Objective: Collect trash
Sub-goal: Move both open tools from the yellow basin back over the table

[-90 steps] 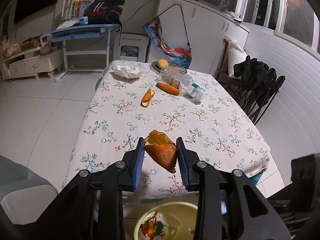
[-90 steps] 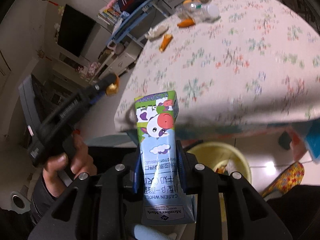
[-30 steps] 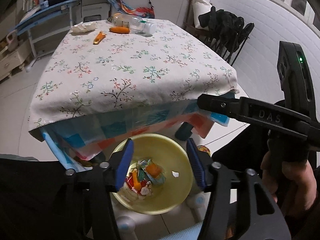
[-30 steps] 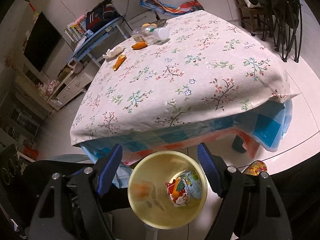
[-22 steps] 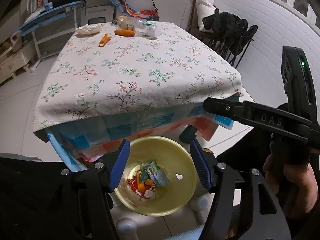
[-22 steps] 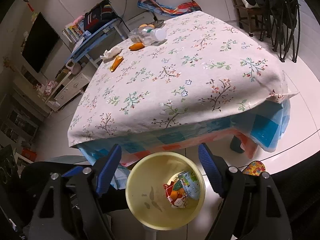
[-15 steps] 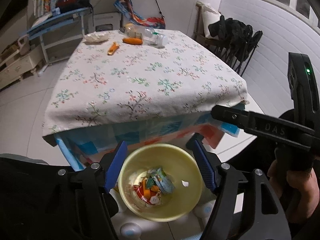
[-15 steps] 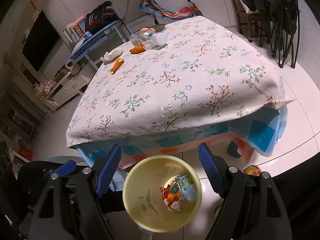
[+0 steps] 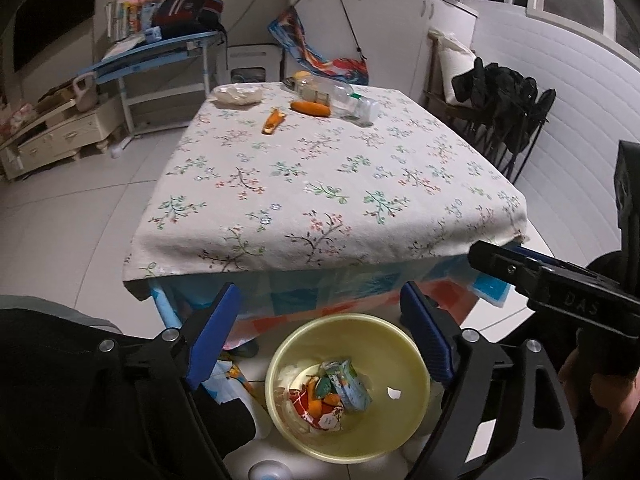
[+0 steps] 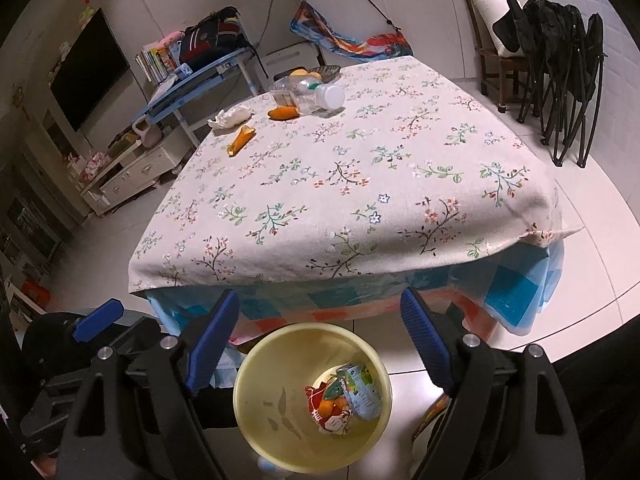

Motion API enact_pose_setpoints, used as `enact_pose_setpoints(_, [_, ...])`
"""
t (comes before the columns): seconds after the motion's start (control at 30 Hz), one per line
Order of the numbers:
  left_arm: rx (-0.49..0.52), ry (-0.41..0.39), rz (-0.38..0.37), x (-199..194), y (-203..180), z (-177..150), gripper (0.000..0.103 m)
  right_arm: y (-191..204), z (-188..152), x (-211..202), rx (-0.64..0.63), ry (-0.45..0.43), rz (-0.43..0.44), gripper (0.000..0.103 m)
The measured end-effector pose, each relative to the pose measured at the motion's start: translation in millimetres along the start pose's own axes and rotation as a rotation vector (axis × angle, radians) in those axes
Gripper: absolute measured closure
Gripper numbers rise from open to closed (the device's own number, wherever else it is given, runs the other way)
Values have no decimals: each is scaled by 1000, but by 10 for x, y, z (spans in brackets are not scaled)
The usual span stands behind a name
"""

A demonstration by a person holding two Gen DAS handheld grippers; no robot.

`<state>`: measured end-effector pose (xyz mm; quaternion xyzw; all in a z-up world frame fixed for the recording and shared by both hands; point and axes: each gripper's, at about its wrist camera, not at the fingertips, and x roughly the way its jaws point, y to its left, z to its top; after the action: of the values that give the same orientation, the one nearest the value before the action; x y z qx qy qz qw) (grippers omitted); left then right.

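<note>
A yellow bin (image 9: 404, 364) (image 10: 272, 380) stands on the floor under the table's near edge. In it lie a milk carton (image 9: 348, 386) (image 10: 362, 394) and orange peel (image 9: 320, 400). My left gripper (image 9: 320, 320) hangs over the bin, jaws opening, nothing between them. My right gripper (image 10: 320, 312) is also above the bin, jaws opening and empty. At the table's far end lie an orange peel (image 9: 274, 120) (image 10: 240, 140), a second peel (image 9: 310, 108) (image 10: 283, 112), a plastic bottle (image 9: 344, 100) (image 10: 308, 96) and a crumpled tissue (image 9: 238, 94) (image 10: 230, 118).
The table (image 9: 320, 200) wears a floral cloth over a checked one. Folded black chairs (image 10: 568, 40) stand at the right, a blue desk (image 9: 160, 52) with books and a bag at the back left. A hand (image 9: 600, 392) holds the other gripper on the left view's right side.
The orange peel and the milk carton, held three seconds ago, now lie in the bin. Both pairs of jaws have spread wider, and both views have tilted up slightly.
</note>
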<state>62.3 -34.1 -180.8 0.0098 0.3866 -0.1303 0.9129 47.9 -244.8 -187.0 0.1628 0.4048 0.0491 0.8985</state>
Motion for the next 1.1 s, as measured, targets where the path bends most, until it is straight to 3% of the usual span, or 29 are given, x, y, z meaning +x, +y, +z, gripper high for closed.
enact_pose_setpoints(0.6, [-46, -57, 59, -53, 101, 48, 16, 114, -2, -67, -60, -56, -22, 23])
enact_pose_setpoints(1.1, [-67, -80, 66, -50, 134, 117, 14, 159, 17, -80, -69, -67, -21, 21])
